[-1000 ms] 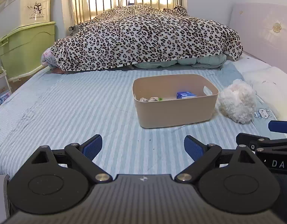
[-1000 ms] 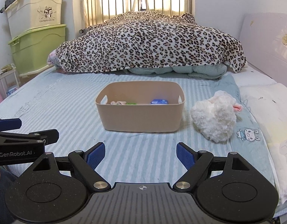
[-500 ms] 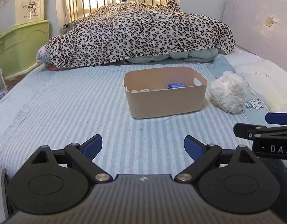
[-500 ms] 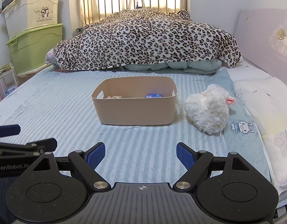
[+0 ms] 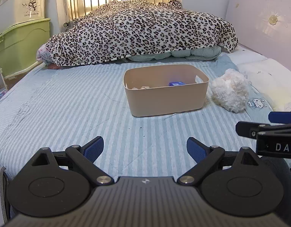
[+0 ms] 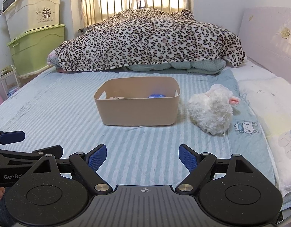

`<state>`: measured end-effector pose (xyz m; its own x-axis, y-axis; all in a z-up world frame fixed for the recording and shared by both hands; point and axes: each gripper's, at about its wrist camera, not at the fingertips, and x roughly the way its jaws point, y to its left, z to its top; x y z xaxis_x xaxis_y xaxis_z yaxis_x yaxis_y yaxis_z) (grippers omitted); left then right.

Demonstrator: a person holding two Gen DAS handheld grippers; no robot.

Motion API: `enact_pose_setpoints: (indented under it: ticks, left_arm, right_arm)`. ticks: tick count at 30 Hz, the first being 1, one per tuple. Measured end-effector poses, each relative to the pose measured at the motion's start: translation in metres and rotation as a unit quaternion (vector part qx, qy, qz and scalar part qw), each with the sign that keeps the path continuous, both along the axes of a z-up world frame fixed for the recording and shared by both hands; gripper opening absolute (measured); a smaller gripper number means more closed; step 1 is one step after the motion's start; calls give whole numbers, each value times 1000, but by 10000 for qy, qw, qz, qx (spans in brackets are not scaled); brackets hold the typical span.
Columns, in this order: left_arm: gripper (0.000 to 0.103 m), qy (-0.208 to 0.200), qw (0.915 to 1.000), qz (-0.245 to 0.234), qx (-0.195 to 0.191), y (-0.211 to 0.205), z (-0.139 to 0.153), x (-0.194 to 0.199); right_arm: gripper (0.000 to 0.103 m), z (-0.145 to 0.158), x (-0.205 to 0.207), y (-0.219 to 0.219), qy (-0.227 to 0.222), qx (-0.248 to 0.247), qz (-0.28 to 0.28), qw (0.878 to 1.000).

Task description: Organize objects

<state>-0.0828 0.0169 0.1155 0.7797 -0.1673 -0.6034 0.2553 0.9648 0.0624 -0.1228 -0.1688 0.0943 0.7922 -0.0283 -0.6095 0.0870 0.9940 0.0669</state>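
A beige plastic bin (image 5: 167, 98) (image 6: 138, 109) stands in the middle of the striped bed. Inside it lie a blue packet (image 5: 176, 84) (image 6: 156, 96) and some pale items (image 6: 116, 97), mostly hidden by the wall. A white fluffy plush toy (image 5: 229, 92) (image 6: 211, 110) lies on the bed just right of the bin. My left gripper (image 5: 145, 148) is open and empty, low over the near bed edge. My right gripper (image 6: 141, 157) is open and empty, beside it on the right. Both are well short of the bin.
A leopard-print blanket (image 6: 151, 39) is heaped across the far bed. Stacked green and cream storage boxes (image 6: 36, 34) stand at the left wall. A pillow (image 6: 266, 98) and headboard (image 6: 268, 43) are on the right. The striped bedsheet (image 5: 69, 102) stretches left of the bin.
Both grippers have drawn back from the bin and the views have tilted; the bin and plush look farther away. Jaws stayed open.
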Motion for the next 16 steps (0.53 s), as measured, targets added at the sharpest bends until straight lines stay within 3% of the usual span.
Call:
enact_pose_setpoints:
  ticks: [16]
  left_arm:
    - [95, -8, 10000, 25, -55, 3, 1, 2]
  right_arm:
    - [85, 1, 0, -3, -30, 82, 30, 10000]
